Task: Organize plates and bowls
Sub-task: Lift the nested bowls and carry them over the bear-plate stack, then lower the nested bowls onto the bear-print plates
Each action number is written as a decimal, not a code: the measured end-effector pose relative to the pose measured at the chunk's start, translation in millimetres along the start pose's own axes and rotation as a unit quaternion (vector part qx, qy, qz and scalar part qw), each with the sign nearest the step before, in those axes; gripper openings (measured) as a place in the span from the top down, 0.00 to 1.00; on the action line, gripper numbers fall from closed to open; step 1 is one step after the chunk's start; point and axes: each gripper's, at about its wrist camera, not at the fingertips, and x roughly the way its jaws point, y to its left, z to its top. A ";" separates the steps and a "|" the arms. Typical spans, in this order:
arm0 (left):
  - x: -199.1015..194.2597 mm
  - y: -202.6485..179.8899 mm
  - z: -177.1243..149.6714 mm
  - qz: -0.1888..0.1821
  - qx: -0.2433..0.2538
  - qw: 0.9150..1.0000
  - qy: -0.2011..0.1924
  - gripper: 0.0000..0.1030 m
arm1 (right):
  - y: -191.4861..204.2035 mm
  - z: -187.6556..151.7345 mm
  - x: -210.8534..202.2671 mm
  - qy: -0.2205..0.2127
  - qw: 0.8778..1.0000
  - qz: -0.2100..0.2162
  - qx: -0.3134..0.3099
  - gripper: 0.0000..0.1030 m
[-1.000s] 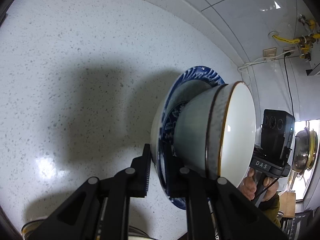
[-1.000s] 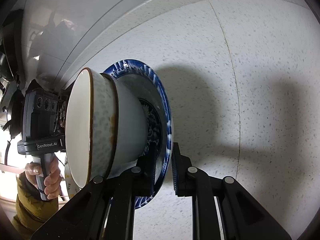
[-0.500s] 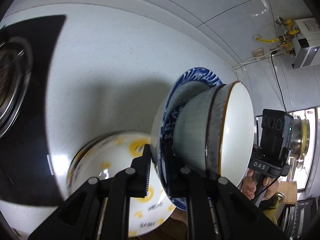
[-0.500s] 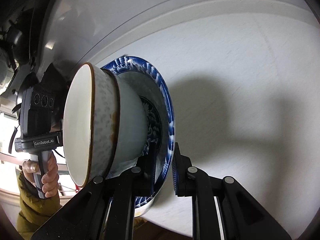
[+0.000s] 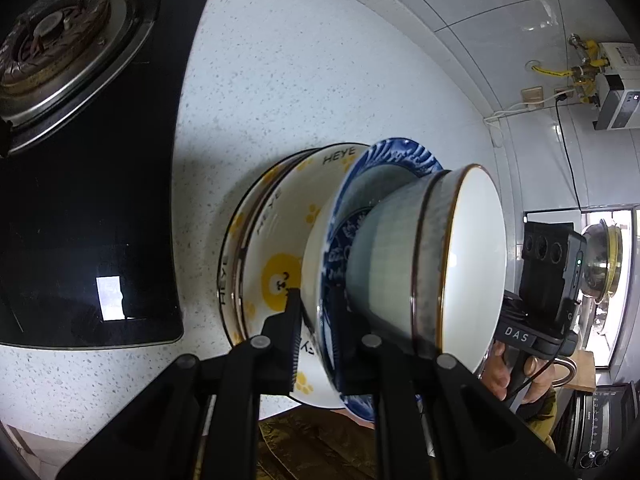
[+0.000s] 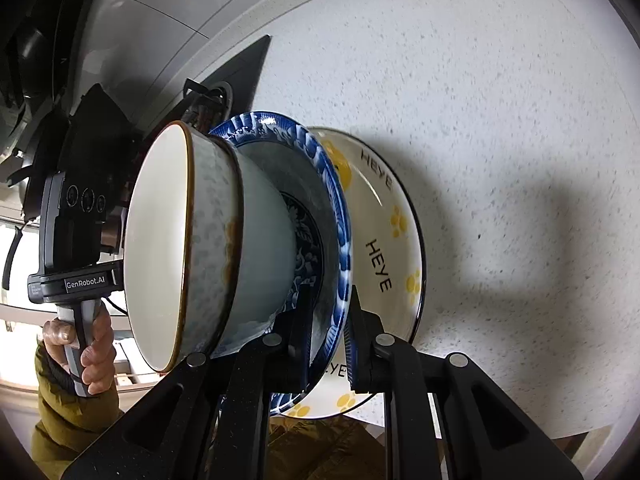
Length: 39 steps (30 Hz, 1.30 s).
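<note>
1. Both the left gripper (image 5: 316, 332) and right gripper (image 6: 330, 336) are clamped nearly shut on opposite rims of the blue plate (image 5: 394, 156); a white bowl (image 5: 460, 264) sits in it.
2. The stack hangs above the yellow-printed plates (image 6: 384, 248), seemingly not touching; next, lower it level and centred.

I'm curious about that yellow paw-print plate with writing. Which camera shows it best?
The left wrist view shows the yellow paw-print plate best: its rim, HEYE lettering and a yellow face show beside the blue plate. The right wrist view catches only a crescent of it behind the blue plate.
</note>
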 end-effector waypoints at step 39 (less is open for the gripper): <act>-8.8 -26.2 -15.0 0.061 0.044 0.996 -0.050 0.87 | 5.6 -21.2 -31.0 -0.053 0.997 -0.047 -0.037 0.80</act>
